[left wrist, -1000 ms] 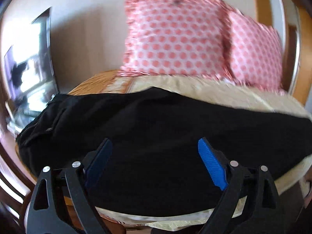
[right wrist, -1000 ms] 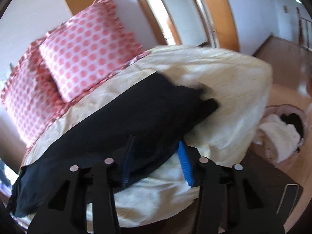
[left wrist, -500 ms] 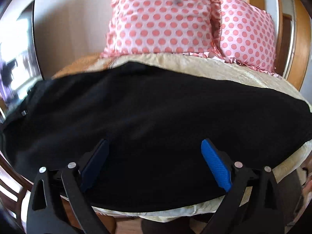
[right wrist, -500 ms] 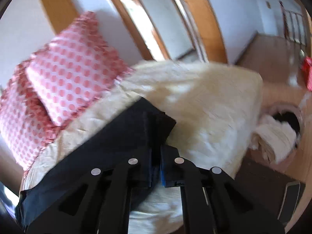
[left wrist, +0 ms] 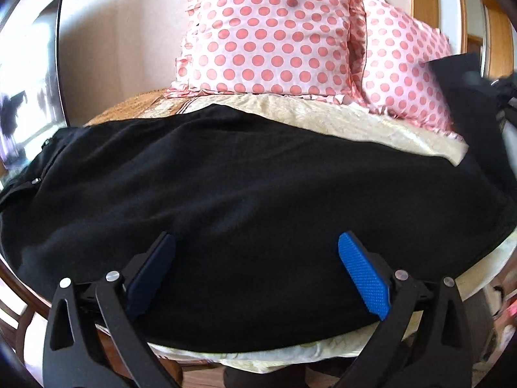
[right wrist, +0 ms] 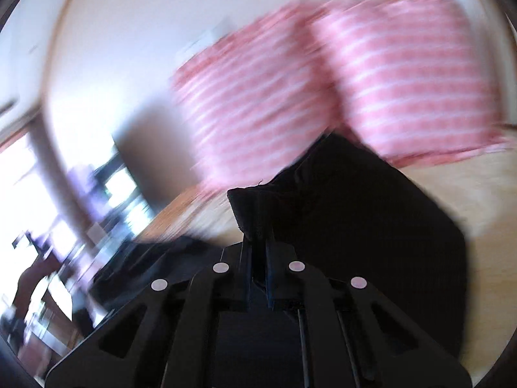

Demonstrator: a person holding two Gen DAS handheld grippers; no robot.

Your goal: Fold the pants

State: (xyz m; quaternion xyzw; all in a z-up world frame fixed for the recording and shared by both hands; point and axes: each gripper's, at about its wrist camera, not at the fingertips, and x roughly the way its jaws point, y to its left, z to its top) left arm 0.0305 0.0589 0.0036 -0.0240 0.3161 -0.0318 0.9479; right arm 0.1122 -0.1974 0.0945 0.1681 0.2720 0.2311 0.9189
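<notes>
Black fleece-like pants (left wrist: 245,200) lie spread across the cream quilted bed cover (left wrist: 371,119), waist end toward 9 o'clock in the left wrist view, leg end toward 3 o'clock. Left gripper (left wrist: 258,274) hovers over the near edge of the cloth at 6 o'clock, jaws wide, blue ribbed pads (left wrist: 363,279) bare, nothing held. Right gripper (right wrist: 257,239): jaws narrow, clamped on a bunched corner of the leg hem, which is raised off the bed; in the left view that lifted cloth hangs at 2 to 3 o'clock. Right view heavily motion-blurred. Two pink polka-dot frilled pillows (left wrist: 274,35) stand against the wall at 12 o'clock.

Step in hand, by my judgement: carrying the leg end over toward the waist.

To do it well:
- hold both layers of the hem in the clamp;
- travel low and level so the fold line forms straight;
- left gripper could pin the near edge at the intended crease;
- lay hem square on waistband, then smooth.

Brands, labels, writing: none readable.
</notes>
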